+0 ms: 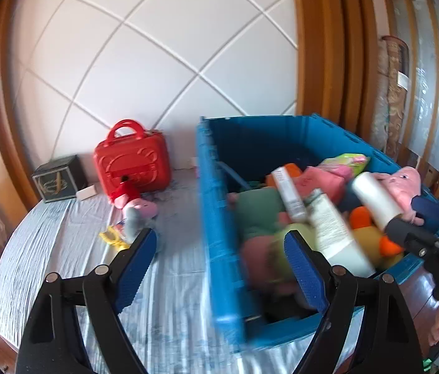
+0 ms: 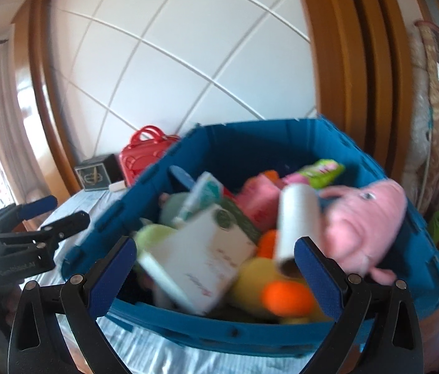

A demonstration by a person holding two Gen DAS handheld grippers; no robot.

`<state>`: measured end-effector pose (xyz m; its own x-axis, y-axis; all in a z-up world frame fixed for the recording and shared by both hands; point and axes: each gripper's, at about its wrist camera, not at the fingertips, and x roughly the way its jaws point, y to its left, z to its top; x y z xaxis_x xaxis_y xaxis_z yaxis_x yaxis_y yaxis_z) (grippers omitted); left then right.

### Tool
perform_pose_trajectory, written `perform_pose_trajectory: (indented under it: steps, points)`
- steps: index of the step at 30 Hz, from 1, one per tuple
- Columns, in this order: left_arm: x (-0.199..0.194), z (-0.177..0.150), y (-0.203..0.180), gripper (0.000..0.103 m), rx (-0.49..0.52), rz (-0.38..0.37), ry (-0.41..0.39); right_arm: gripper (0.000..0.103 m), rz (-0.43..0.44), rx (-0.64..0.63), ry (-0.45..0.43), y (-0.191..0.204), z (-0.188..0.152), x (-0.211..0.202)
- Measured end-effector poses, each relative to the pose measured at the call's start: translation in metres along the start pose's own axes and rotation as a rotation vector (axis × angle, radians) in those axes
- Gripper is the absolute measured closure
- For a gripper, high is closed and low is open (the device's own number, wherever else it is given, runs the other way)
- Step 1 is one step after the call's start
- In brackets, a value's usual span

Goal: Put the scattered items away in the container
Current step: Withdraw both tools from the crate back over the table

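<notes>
Nearby, a red case (image 1: 132, 163) stands beside the full blue crate (image 1: 219, 249).

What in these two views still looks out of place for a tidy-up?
A plush pig and a yellow toy lie loose on the bedsheet, left of the blue crate. In the crate, the white roll stands tilted on the heap. Both tongs, left and right, are open.

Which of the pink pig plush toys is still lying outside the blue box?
The small pig in the red dress, lying on the bed in front of the red case. The bigger pink pig is already inside the blue crate.
</notes>
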<state>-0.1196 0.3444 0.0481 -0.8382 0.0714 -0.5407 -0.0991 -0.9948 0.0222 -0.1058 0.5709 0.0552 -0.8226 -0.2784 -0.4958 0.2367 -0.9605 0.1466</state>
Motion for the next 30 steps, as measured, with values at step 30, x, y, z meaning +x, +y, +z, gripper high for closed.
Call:
perform_pose_trajectory:
  steps: [30]
  points:
    - [0.050,-0.098,0.344,0.019,-0.263,0.116,0.241,0.000,0.070,-0.162,0.204,0.316,-0.021,0.171]
